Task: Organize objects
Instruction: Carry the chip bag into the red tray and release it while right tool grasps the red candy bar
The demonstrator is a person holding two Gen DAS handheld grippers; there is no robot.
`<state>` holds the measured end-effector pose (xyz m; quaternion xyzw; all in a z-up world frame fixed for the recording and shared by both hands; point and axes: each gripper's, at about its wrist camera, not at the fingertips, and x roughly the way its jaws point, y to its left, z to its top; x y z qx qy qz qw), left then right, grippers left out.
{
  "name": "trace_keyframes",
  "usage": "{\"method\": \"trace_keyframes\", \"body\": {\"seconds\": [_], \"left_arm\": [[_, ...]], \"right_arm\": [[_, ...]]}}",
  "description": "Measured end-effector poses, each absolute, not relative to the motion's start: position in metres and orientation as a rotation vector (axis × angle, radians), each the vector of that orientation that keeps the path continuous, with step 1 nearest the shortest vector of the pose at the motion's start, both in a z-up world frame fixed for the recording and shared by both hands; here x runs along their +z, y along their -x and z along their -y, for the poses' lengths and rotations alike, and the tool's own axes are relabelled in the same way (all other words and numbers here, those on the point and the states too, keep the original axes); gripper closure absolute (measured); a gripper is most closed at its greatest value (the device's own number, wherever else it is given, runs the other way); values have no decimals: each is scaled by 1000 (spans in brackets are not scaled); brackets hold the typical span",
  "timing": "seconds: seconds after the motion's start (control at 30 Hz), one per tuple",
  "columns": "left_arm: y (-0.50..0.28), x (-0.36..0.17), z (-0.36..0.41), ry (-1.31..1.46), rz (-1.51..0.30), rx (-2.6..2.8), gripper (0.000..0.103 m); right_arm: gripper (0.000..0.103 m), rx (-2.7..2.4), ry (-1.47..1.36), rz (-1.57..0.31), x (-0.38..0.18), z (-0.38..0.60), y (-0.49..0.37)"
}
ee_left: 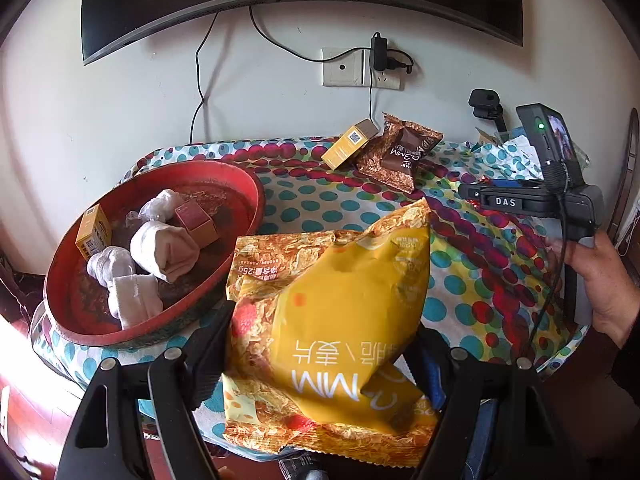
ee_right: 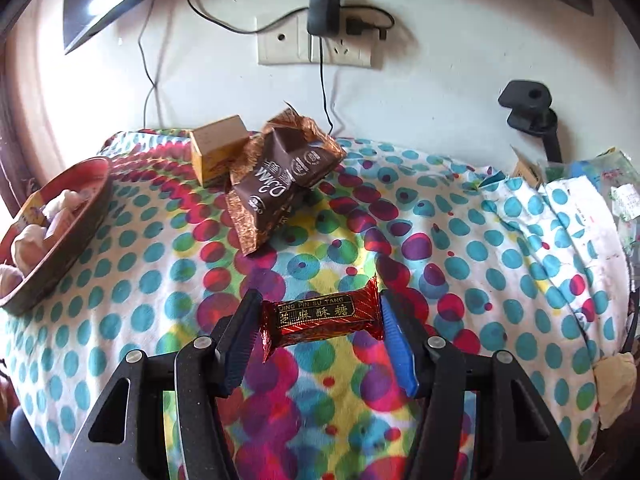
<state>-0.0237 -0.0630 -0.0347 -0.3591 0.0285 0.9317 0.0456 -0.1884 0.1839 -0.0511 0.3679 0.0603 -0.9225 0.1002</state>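
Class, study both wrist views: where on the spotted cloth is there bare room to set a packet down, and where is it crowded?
Bare cloth lies between the red tray and the brown packet, and from that packet right to the paper clutter. Crowded: the tray, full of rolled socks and boxes, and the back edge, where the yellow box touches the brown packet.

The tabletop (ee_right: pixel 132 264) is draped in a white cloth printed with teal, red, purple and yellow dots. At its left end sits a red tray (ee_left: pixel 244 184), its rim near the cloth's edge. Toward the back, near the wall, a yellow box (ee_left: pixel 349 143) lies touching a brown snack packet (ee_left: pixel 402 152), whose edge overlaps it in the right wrist view. At the far right end a heap of papers and wrappers (ee_right: pixel 600 192) rests on the rumpled cloth, too jumbled to tell apart.
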Motion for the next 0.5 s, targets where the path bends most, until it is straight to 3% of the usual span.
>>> {"method": "trace_keyframes", "body": {"seconds": [0.5], "left_arm": [[32, -27, 106, 1071, -58, 3032, 24]], "right_arm": [[48, -2734, -1149, -124, -65, -176, 186]]}}
